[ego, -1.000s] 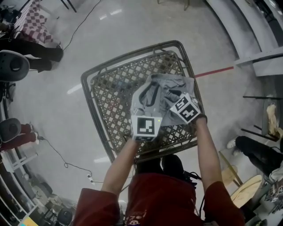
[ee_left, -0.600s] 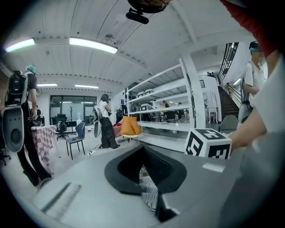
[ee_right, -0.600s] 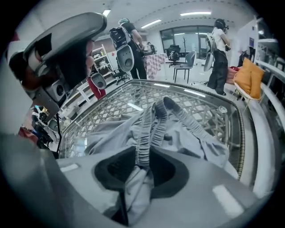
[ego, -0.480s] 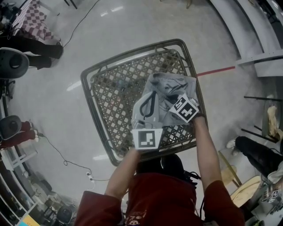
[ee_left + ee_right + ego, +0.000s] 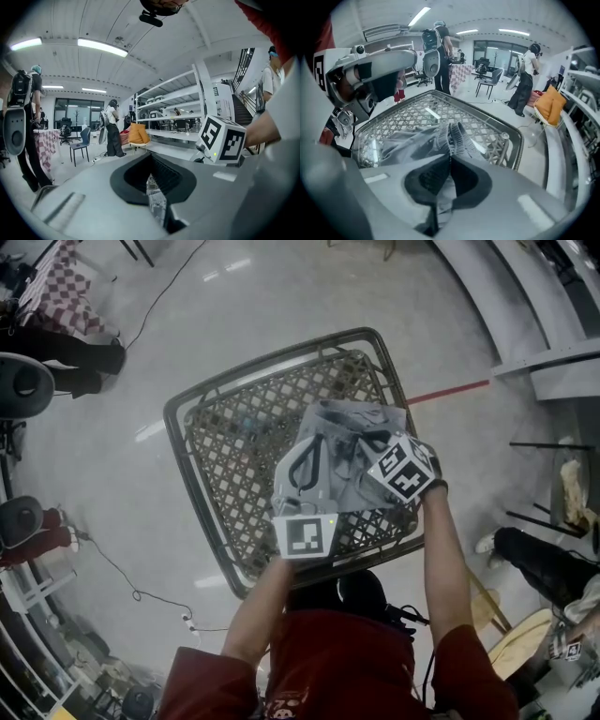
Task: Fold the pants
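Pants (image 5: pixel 337 463) lie bunched on the lattice surface (image 5: pixel 234 439); our left tool (image 5: pixel 152 187) is clamped on their near edge, and our right tool (image 5: pixel 450 161), its jaws just closing, pinches a ribbed edge

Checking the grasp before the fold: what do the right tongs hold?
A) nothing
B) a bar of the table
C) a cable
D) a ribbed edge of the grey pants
D: the right gripper view shows the right tongs, just closed, pinching the ribbed band of the pants above the lattice table.
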Available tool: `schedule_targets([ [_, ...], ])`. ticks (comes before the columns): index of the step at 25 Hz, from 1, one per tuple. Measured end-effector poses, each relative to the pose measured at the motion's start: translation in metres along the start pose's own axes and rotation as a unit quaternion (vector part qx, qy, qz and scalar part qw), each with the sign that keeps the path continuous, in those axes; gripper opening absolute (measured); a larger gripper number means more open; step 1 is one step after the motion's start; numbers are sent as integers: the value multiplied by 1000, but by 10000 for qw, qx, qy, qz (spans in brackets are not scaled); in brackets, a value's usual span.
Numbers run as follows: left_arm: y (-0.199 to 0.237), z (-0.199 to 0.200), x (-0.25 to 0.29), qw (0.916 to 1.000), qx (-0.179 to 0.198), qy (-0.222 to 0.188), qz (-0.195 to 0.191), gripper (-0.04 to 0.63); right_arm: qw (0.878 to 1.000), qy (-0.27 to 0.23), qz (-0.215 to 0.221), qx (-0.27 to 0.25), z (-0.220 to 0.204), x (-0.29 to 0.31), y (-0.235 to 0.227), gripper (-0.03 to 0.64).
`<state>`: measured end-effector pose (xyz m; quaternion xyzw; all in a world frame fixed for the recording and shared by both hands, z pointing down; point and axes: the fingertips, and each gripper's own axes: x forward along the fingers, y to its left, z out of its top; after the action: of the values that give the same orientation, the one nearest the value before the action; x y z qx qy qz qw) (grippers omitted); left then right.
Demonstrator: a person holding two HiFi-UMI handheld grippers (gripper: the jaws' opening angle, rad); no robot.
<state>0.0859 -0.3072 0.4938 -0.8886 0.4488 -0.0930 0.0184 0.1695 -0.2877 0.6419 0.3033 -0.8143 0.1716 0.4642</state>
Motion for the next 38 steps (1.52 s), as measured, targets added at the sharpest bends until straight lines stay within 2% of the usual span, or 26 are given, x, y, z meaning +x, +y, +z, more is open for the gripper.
schedule_targets([
  [7, -1, -5, 4, 10000, -57, 44, -11, 6, 9977, 570, -271, -254, -10, 2, -36, 13],
  [14, 7, -19, 5, 9997, -143, 184, 22, 6, 9938, 1005, -442, -159, -29, 33, -61, 14],
  [19, 8, -27, 3, 9996, -137, 259, 12, 6, 9932, 952, -655, 119, -34, 44, -69, 26],
  [22, 8, -26, 1, 9996, -120, 266, 13, 6, 9925, 945, -773, 43, -33, 45, -70, 32],
  [24, 8, -23, 0, 9997, -134, 208, 28, 6, 9928, 795, -889, 75, -30, 43, -71, 43],
  [27, 7, -20, -4, 9997, -129, 194, 74, 6, 9933, 395, -971, 489, -23, 32, -69, 125],
  [31, 8, -12, -10, 9996, -170, 110, 213, 6, 9903, -93, -1187, 720, -14, 11, -66, 136],
  [35, 6, -6, -19, 9991, -246, 59, 330, 6, 9759, -961, -1391, 1383, 1, -20, -61, 135],
  [38, 3, 1, -28, 9985, -291, 23, 459, 6, 9637, -1495, -1504, 1623, 11, -43, -54, 136],
])
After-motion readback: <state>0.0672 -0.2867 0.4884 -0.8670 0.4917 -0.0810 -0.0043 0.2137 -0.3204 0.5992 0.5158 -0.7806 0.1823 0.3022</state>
